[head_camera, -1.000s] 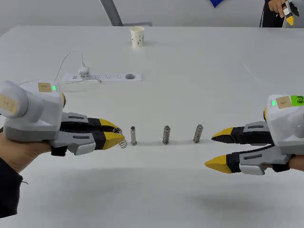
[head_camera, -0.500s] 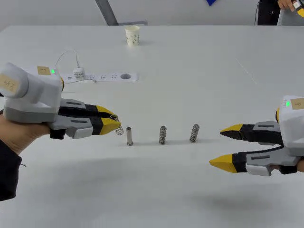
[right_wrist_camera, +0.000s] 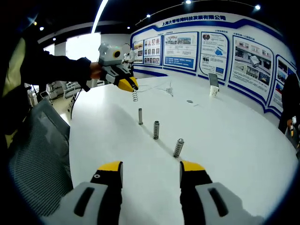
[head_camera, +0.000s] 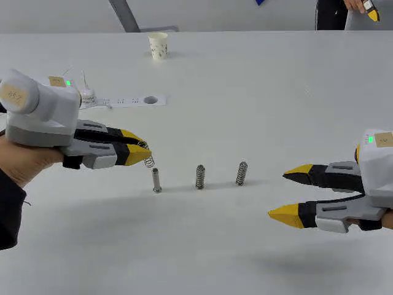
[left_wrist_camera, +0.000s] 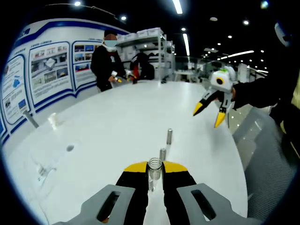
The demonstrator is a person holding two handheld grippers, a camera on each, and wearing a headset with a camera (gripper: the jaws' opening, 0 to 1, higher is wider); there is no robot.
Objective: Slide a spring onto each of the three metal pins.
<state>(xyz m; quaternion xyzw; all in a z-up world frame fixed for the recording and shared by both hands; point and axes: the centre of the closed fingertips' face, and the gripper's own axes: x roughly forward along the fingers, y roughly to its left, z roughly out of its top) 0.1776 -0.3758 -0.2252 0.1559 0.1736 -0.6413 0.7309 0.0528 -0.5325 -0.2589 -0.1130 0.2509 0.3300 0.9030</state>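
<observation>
A white table (head_camera: 258, 98) seen from above, with a person holding a two-jaw tool in each hand. Three short metal pins stand upright in a row near the middle of the table.

The left pin (head_camera: 156, 180) is bare. The middle pin (head_camera: 199, 176) and the right pin (head_camera: 241, 173) each have a coiled spring around them.

The left gripper (head_camera: 145, 153) reaches in from the left, held in a hand (head_camera: 24, 163). Its yellow-tipped jaws are closed on a small spring (head_camera: 148, 161), pinching it at its upper end. That spring hangs from the tips at a slight tilt, just above the bare pin and a little to its left. It is not on the pin. In the left gripper view the coil points forward between the two tips, with the row of pins beyond it.

The right gripper (head_camera: 277, 195) hovers over the table to the right of the row, well apart from the pins. Its jaws are spread wide and hold nothing.

Farther back on the table lie a white power strip (head_camera: 132, 100) with a plugged-in cable and a paper cup (head_camera: 158, 45).
</observation>
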